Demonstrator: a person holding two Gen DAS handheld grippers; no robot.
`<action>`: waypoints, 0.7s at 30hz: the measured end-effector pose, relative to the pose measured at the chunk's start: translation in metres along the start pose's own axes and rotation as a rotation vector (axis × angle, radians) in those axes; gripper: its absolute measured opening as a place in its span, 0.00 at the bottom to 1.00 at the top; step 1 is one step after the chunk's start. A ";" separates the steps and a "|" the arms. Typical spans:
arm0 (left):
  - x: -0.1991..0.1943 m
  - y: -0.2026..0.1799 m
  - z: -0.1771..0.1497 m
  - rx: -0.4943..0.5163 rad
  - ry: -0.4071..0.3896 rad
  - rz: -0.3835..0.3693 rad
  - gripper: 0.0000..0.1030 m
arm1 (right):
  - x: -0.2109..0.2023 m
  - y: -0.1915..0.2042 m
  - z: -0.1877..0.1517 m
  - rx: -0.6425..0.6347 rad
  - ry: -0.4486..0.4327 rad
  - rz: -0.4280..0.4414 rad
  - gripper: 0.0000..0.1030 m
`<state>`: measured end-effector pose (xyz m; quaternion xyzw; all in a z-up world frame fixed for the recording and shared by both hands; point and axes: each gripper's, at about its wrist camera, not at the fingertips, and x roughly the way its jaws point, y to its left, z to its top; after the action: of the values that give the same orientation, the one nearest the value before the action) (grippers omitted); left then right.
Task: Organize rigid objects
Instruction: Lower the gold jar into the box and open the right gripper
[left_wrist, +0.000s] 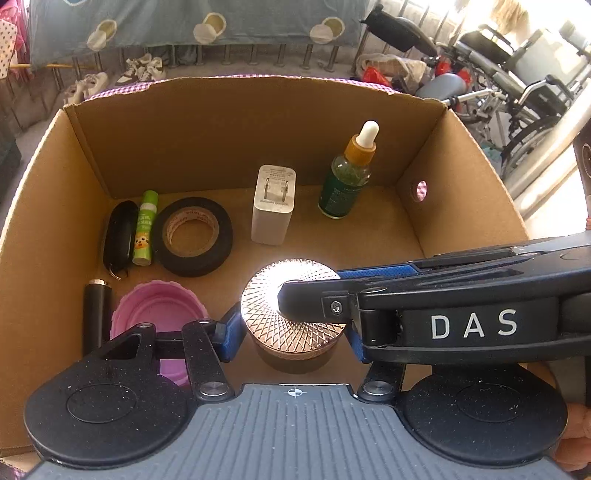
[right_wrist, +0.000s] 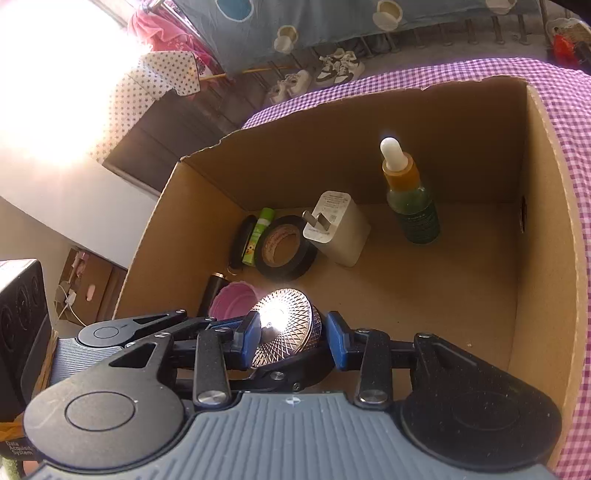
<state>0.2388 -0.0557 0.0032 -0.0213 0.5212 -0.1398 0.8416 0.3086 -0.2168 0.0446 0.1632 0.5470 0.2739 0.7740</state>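
Here, lower centre of frame, inside cardboard box (left_wrist: 258, 140) | metal-lidded jar (left_wrist: 295, 317) | left tongs (left_wrist: 291, 332) clamped on its sides, right tongs (right_wrist: 291, 336) across lid, grip uncertain | likely rigid, weighty, slippery; best held by sidewall.

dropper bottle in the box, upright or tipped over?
Upright. The dropper bottle stands on its base on the box floor near the back wall, white bulb pointing up; the right wrist view shows the same.

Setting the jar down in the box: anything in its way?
Nothing visible. Bare floor of the cardboard box shows around the jar; the pink lid lies beside it, the tape roll beyond, both apart.
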 end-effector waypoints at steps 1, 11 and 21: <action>0.001 0.000 0.000 0.000 0.005 -0.002 0.55 | 0.000 0.000 0.000 0.002 0.004 0.001 0.41; -0.004 0.000 -0.003 0.002 -0.011 -0.034 0.67 | -0.007 0.006 -0.002 -0.023 -0.046 -0.024 0.41; -0.060 -0.024 -0.023 0.102 -0.195 -0.030 0.78 | -0.093 0.015 -0.053 0.061 -0.362 0.092 0.41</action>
<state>0.1890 -0.0610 0.0492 0.0003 0.4288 -0.1760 0.8861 0.2318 -0.2632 0.1048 0.2580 0.3991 0.2585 0.8411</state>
